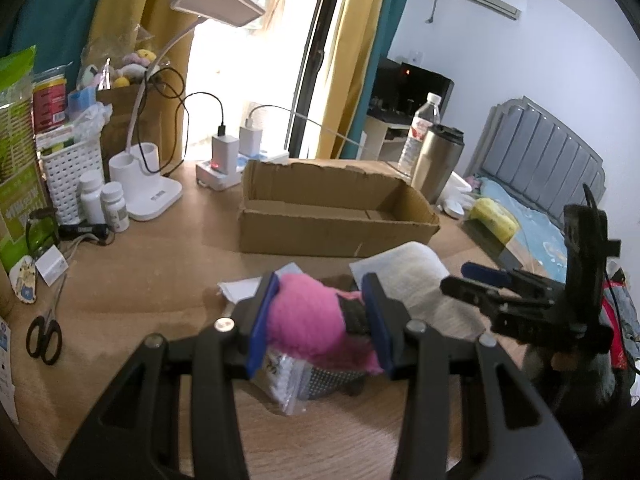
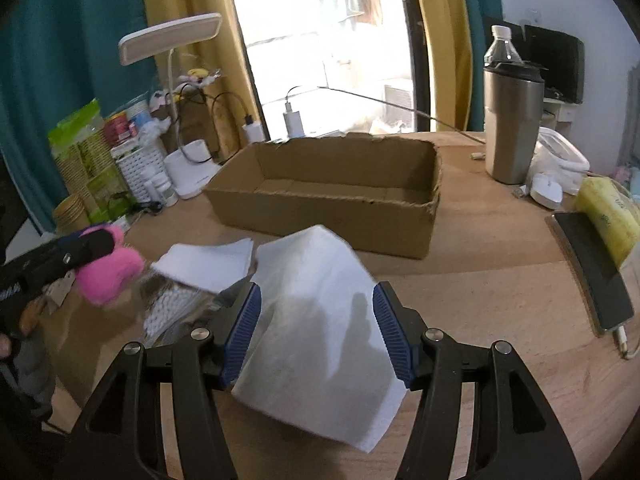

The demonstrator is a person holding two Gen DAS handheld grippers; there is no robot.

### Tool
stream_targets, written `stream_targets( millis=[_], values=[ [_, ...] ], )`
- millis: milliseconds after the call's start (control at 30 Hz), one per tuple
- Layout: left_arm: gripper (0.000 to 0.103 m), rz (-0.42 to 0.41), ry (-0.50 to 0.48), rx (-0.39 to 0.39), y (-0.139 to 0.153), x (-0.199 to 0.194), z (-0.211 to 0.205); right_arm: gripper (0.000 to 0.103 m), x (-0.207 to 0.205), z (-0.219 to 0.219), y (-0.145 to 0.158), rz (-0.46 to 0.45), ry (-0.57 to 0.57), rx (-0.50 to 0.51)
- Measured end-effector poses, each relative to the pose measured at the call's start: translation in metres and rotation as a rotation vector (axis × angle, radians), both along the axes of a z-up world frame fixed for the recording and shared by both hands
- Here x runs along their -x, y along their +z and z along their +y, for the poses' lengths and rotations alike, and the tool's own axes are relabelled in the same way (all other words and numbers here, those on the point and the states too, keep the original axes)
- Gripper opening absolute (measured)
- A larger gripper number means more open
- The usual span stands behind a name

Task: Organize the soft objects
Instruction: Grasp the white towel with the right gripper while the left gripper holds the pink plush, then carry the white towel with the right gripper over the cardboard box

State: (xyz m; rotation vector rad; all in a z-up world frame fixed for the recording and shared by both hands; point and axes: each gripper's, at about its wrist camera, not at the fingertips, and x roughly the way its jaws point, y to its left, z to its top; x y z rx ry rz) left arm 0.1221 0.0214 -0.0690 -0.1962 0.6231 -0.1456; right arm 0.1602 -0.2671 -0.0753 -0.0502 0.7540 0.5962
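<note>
Blue-padded jaws of the left gripper (image 1: 320, 320) clamp a pink plush toy (image 1: 308, 324), held just above a wooden tabletop (image 1: 140, 288). Under it lies a clear plastic bag (image 1: 284, 380). The right gripper (image 2: 320, 336) stands with its jaws apart around a folded white cloth (image 2: 320, 320); the pads do not press it. A second white cloth (image 2: 208, 264) lies beside it. Beyond both, an empty cardboard box (image 2: 332, 216) sits mid-table. Behind stand a white desk lamp (image 1: 148, 184), chargers, a steel tumbler (image 2: 512, 128) and yellow curtains (image 1: 344, 60) at a bright window; a bed with a grey headboard (image 1: 544, 148) is at the right.
</note>
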Motion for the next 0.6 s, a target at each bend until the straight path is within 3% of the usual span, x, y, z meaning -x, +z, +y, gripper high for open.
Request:
stream_targets(
  millis=[67,100,133,167,200,600],
  values=[
    [0.044,-0.002,-0.005,-0.003,0.000,0.000,-0.002,0.061,0.005,0.004,-0.004,0.002,0.019,0.032],
    [0.044,-0.001,-0.008,-0.004,0.000,-0.001,-0.003,0.056,0.007,0.006,-0.006,0.000,0.026,0.053],
    [0.044,0.000,-0.010,-0.005,0.000,-0.001,-0.005,0.033,0.009,0.007,-0.008,-0.001,0.034,0.062],
    [0.044,0.000,-0.013,-0.006,0.001,0.000,-0.006,0.018,0.011,0.008,-0.009,-0.005,0.041,0.072],
    [0.044,-0.001,-0.016,-0.008,0.001,0.000,-0.007,0.011,0.013,0.008,-0.008,-0.014,0.037,0.077],
    [0.044,-0.043,-0.028,-0.029,0.019,-0.001,-0.017,0.010,0.015,-0.020,0.056,-0.167,0.017,-0.132]
  ],
)
